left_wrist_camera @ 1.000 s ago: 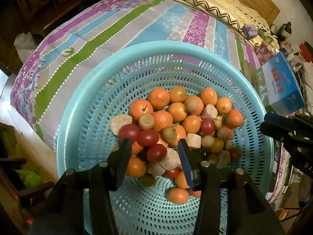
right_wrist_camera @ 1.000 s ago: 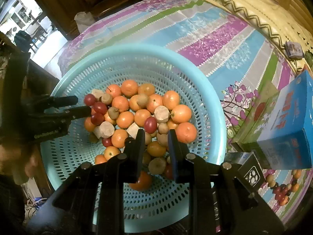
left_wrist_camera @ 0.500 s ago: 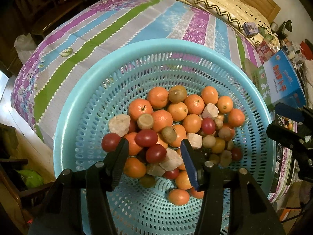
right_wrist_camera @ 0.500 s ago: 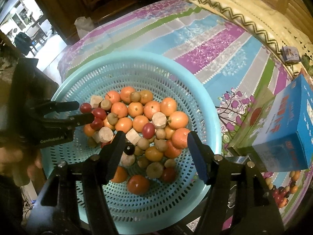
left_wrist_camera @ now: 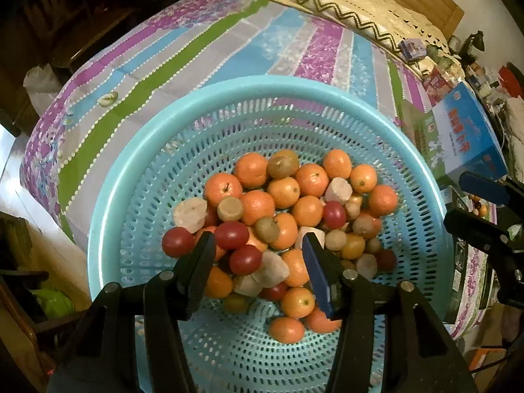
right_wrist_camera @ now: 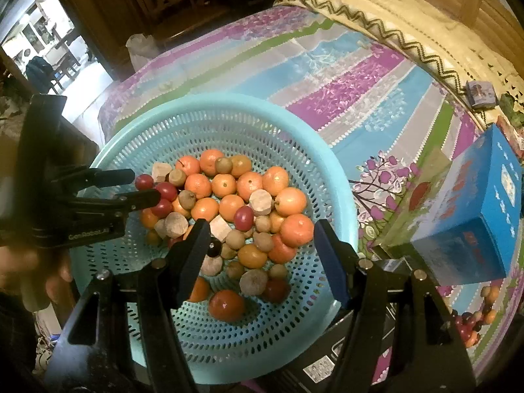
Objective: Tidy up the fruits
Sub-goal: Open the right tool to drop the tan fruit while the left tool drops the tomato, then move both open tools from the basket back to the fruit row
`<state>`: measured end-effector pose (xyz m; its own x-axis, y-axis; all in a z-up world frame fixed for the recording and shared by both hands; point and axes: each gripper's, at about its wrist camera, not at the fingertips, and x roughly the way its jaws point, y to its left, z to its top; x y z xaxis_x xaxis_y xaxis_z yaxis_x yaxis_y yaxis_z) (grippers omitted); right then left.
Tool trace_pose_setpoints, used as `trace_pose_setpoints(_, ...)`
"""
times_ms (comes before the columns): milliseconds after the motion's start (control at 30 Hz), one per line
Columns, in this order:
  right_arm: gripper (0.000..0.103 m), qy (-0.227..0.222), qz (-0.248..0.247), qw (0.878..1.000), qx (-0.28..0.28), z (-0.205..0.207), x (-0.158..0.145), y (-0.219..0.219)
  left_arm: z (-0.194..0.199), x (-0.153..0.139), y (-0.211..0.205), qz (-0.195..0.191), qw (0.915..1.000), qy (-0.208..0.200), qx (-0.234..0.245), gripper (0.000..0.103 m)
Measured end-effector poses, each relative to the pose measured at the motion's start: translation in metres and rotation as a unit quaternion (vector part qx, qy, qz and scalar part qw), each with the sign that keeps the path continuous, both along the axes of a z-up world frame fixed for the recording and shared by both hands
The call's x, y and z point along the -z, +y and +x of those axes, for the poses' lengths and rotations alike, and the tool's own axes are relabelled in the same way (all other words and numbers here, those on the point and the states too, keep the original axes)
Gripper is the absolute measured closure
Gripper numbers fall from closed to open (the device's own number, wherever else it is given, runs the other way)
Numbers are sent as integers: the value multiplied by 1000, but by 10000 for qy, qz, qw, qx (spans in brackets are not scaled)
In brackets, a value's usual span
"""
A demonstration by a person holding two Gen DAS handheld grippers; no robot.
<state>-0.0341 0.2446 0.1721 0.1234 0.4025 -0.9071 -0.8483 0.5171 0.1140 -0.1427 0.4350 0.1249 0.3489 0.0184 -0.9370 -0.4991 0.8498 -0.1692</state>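
A turquoise perforated basket [left_wrist_camera: 137, 177] [right_wrist_camera: 330, 177] holds a heap of small oranges [left_wrist_camera: 250, 170] [right_wrist_camera: 296, 230], red cherry tomatoes [left_wrist_camera: 245, 259] [right_wrist_camera: 243, 217], brownish round fruits and pale cut chunks [left_wrist_camera: 190, 209] [right_wrist_camera: 260, 202]. My left gripper [left_wrist_camera: 258, 255] is open and empty, low over the near side of the heap, fingers either side of the red tomatoes; it also shows in the right wrist view [right_wrist_camera: 137, 186]. My right gripper [right_wrist_camera: 262, 239] is open wide and empty above the heap's right part; its fingers [left_wrist_camera: 481, 186] show in the left wrist view.
The basket stands on a table with a striped purple, blue and green cloth [left_wrist_camera: 229, 49] [right_wrist_camera: 344, 82]. A blue box [left_wrist_camera: 465, 131] [right_wrist_camera: 471, 216] stands right of the basket. A cream quilted cloth [right_wrist_camera: 393, 9] lies at the far edge. A chair [left_wrist_camera: 29, 294] is at lower left.
My right gripper has opened from nearly shut to wide and pulled back a little. My left gripper has stayed open over the tomatoes; a red tomato has rolled to the left.
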Motion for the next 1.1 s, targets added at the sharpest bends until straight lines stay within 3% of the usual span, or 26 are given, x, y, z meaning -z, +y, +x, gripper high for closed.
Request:
trace_pose_setpoints(267,37,-136,153,9997,92,1,-10,-22,7,-20,-22,178,9996,-199,88,47)
trace_pose_setpoints(533,36,-351,310,9982,377,10,-19,-68,28,-52,-72,399,9967,-550,450,47)
trace_pose_setpoints(700,36,-818,348,9935,714,15,-31,-106,43,-68,-107,462,9935,-746,722,47)
trace_pose_setpoints(933,36,-1605,506,9780,1232,19,-56,-157,61,-89,-157,565,9872,-1010,1096,47)
trace_pose_setpoints(1100,29,-2008,596,9657,1536,21,-68,-187,74,-101,-188,590,9828,-1159,1309,47)
